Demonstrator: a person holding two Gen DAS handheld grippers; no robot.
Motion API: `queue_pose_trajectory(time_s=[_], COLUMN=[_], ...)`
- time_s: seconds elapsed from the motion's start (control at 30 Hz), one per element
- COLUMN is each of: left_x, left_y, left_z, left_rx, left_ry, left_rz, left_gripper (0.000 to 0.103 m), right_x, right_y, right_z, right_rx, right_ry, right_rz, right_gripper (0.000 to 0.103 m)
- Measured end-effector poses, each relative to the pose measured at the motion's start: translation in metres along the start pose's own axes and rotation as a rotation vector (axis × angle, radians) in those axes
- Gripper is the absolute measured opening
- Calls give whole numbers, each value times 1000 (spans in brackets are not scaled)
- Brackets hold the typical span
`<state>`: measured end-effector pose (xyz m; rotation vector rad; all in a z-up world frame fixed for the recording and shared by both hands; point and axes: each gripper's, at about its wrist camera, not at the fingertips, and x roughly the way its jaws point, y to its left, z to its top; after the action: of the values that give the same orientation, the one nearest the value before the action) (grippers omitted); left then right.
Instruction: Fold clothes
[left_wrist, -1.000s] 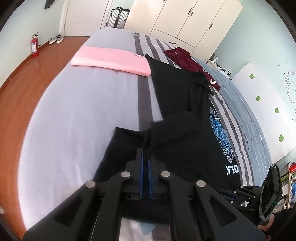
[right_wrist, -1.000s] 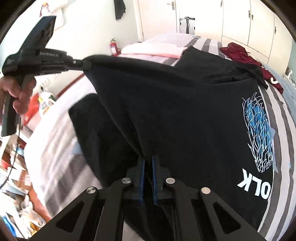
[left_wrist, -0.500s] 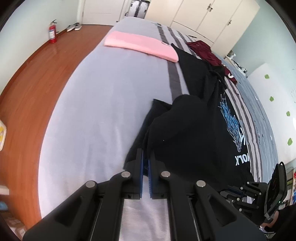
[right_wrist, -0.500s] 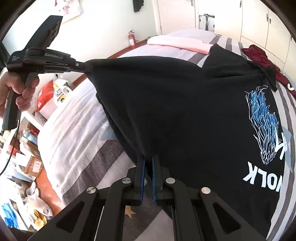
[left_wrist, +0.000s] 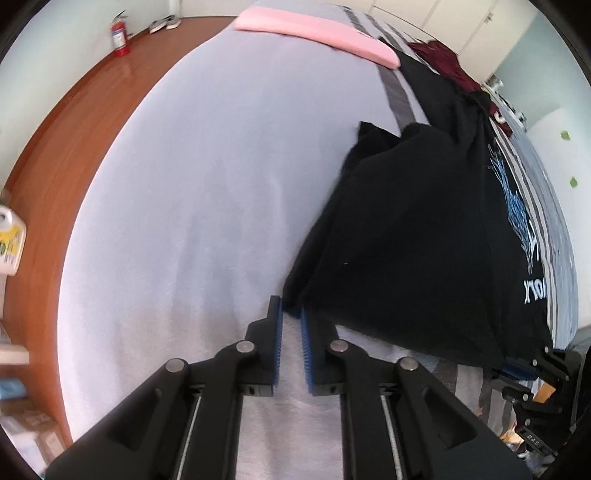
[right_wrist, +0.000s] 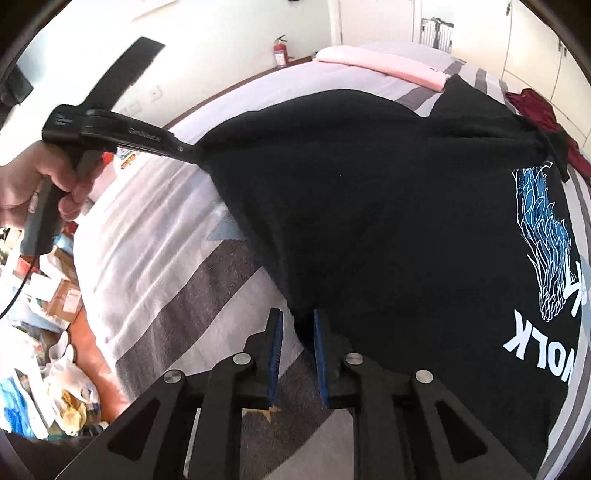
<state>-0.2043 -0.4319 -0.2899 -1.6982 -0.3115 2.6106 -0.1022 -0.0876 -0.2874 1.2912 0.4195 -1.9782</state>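
While both tools, left tool (left_wrist: 291, 314) and right tool (right_wrist: 298, 325), pinch the black T-shirt's (right_wrist: 388, 221) edge over the bed (left_wrist: 207, 192), its fold looks half-made; a pink garment (left_wrist: 317, 31) lies folded.

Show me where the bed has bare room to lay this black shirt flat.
Bare sheet lies between the wooden floor, the pink folded garment and the black shirt. The striped side is crowded: the shirt and a maroon garment cover it.
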Motion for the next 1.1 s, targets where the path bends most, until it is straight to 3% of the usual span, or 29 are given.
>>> queue_pose_trajectory(time_s=[0.23, 0.43, 0.53, 0.73, 0.87, 0.97, 1.03, 1.1], left_x=[-9, -9, 11, 59, 47, 29, 21, 20], left_y=[3, -56, -78, -70, -61, -62, -69, -76], left_z=[-1, 10, 9, -3, 4, 21, 41, 57], left_rx=[-18, 46, 74, 71, 65, 67, 96, 116], left_ry=[-29, -79, -55, 49, 46, -13, -77, -112], left_rz=[66, -132, -162, -96, -52, -34, -48, -64], left_gripper=[12, 12, 12, 9, 6, 7, 12, 25], right_x=[-31, -12, 5, 26, 26, 21, 15, 12], right_y=[-22, -42, -45, -50, -53, -52, -50, -53], right_z=[15, 37, 36, 14, 10, 19, 28, 40], right_rx=[25, 129, 169, 207, 208, 177, 164, 178], right_ry=[-47, -96, -79, -35, -21, -17, -34, -60], right_rz=[38, 48, 55, 68, 90, 90, 89, 85], right_gripper=[16, 16, 16, 17, 16, 17, 17, 17])
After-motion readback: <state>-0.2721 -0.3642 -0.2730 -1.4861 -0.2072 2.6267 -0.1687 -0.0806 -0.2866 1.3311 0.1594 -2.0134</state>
